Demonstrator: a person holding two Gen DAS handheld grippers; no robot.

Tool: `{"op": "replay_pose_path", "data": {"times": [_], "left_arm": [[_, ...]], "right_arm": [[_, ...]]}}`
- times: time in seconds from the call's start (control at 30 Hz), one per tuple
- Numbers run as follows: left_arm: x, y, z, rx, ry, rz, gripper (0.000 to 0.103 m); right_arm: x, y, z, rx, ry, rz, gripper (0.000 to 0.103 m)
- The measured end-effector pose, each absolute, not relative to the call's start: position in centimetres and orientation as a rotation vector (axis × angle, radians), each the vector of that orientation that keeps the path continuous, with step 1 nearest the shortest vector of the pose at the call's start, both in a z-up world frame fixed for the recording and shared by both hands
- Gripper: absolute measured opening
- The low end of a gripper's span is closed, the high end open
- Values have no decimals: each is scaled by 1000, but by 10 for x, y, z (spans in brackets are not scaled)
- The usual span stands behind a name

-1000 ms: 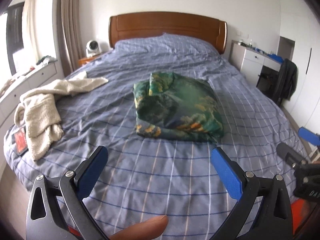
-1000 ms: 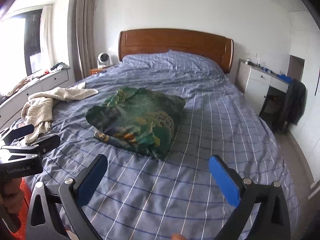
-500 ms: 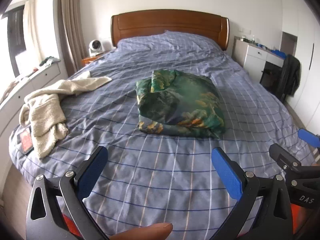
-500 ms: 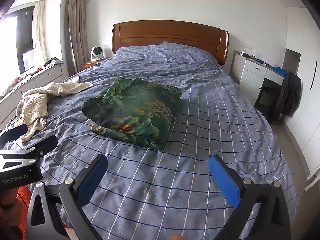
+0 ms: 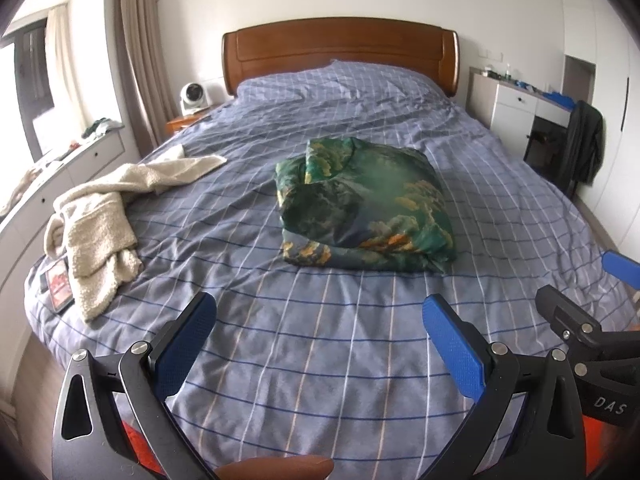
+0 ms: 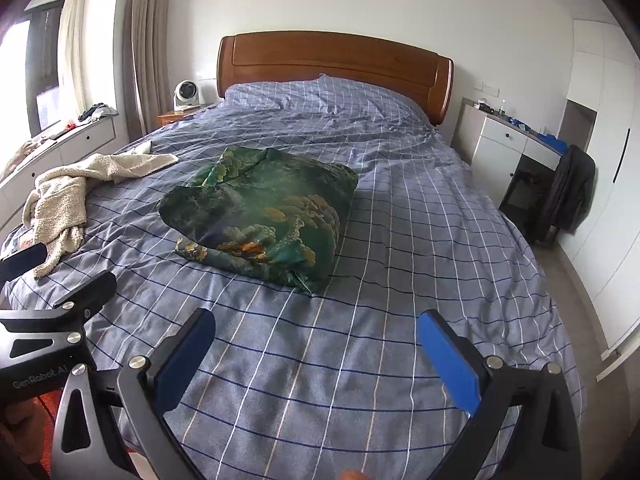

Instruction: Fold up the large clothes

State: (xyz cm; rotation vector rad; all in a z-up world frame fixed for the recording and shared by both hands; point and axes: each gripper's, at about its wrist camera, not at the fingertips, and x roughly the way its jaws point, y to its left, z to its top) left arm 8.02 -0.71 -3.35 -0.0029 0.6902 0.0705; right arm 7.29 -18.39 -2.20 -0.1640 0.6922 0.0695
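A green patterned garment (image 5: pixel 366 208) lies folded into a thick bundle in the middle of the bed (image 5: pixel 320 360); it also shows in the right wrist view (image 6: pixel 264 212). My left gripper (image 5: pixel 318 320) is open and empty, held above the foot of the bed, well short of the bundle. My right gripper (image 6: pixel 316 332) is open and empty too, beside it to the right. Each gripper shows at the edge of the other's view.
A cream fleece garment (image 5: pixel 104 216) lies crumpled at the bed's left edge, with a small card (image 5: pixel 58 286) next to it. A wooden headboard (image 5: pixel 340 52), a small fan (image 5: pixel 191 96), a white desk (image 5: pixel 516 104) and a chair with a dark jacket (image 5: pixel 582 144) stand around.
Both grippers have drawn back and risen from the bed, so the folded bundle and bed look smaller and farther. Both stay open. The bundle has not moved.
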Motion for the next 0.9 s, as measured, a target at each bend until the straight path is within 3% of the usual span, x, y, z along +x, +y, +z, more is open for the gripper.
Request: {"op": "replay_pose_path", "data": {"times": [0.9], "left_arm": [[85, -8, -37, 2, 703, 69, 102]], "right_arm": [[74, -187, -26, -157, 726, 67, 103]]}}
